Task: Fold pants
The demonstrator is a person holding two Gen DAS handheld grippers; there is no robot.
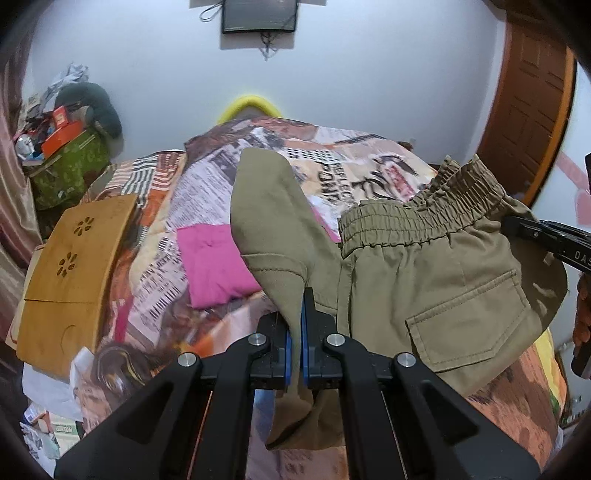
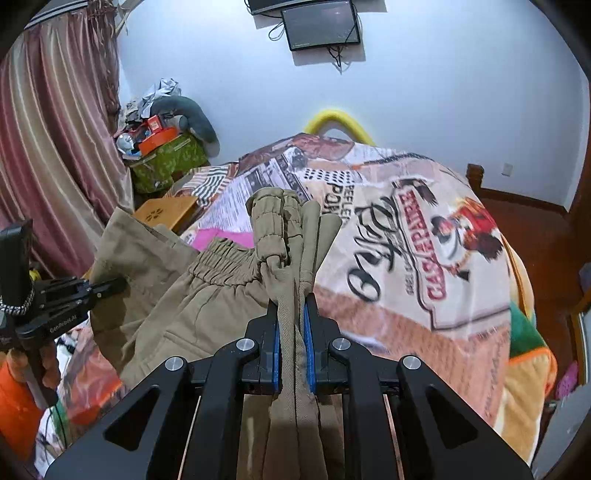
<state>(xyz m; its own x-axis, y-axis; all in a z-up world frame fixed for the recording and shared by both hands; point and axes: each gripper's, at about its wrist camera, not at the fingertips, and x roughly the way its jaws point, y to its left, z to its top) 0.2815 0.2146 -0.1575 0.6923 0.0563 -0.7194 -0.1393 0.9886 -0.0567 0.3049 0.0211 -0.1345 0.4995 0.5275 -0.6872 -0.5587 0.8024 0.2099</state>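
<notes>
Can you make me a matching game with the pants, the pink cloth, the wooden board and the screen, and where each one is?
Things:
1. khaki pants
2. pink cloth
3. wooden board
4. dark screen

Places:
A. up on the white wall
B. flat on the bed, in the middle
C. pinched between the fingers of both grippers
D. at the left edge of the bed

Pairs: 1-C, 2-B, 3-D, 4-A

There was one pair of olive pants (image 1: 436,280), two grippers, the left (image 1: 295,317) and the right (image 2: 291,314), one pink folded cloth (image 1: 214,262), one wooden board (image 1: 70,273), one printed bedspread (image 2: 406,295), one wall screen (image 2: 321,26) and one curtain (image 2: 55,147)
</notes>
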